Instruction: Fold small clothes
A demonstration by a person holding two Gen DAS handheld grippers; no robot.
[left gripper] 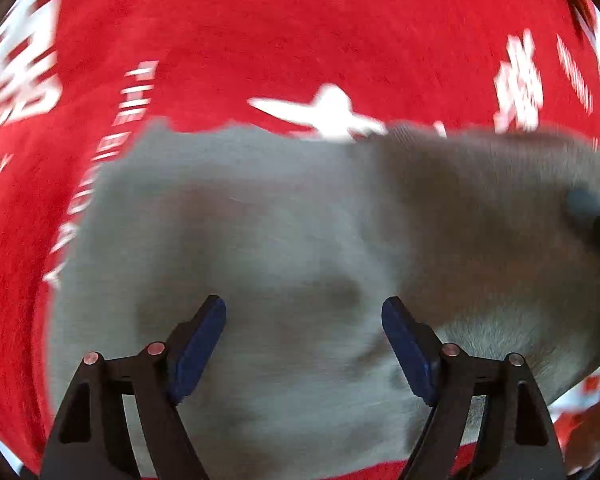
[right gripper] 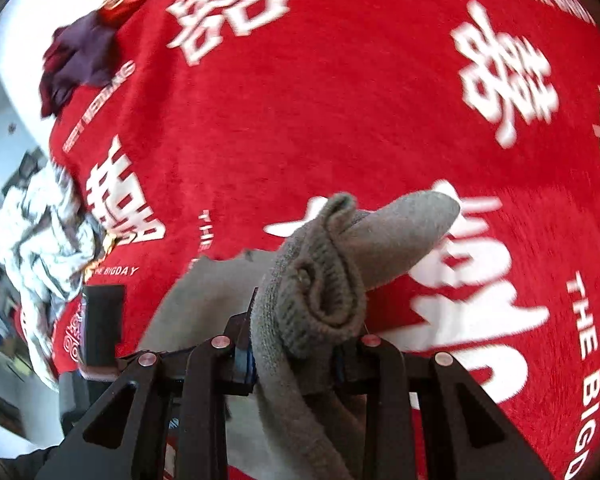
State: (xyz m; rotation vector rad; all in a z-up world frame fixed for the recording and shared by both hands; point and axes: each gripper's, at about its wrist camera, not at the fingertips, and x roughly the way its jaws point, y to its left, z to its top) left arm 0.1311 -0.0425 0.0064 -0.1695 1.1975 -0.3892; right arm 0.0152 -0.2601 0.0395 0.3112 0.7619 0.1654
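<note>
Left wrist view: the left claw [left gripper: 304, 340] stands wide open at the bottom centre of the frame, its blue pads [left gripper: 198, 354] apart with nothing gripped between them. Beneath and ahead of it the grey garment [left gripper: 292, 216] spreads across the lower and middle frame, lying on the red cloth [left gripper: 260, 32] printed with white characters that covers the surface. The picture is motion-blurred, so the garment's folds are unclear.

Right wrist view: the right claw [right gripper: 296, 356] is closed to a narrow gap on a bunched part of the same grey garment [right gripper: 324, 280], at lower centre. A rolled, ribbed edge [right gripper: 332, 292] curls just above the fingers, and a rounded grey end [right gripper: 416, 220] projects toward the middle right. More grey fabric hangs down between the claw's arms at the bottom. At the left edge lies a crumpled white and grey cloth [right gripper: 44, 232]; at the upper left, a dark purple garment [right gripper: 80, 60]. A black block-shaped object [right gripper: 102, 324] stands at lower left; what it is cannot be told.
</note>
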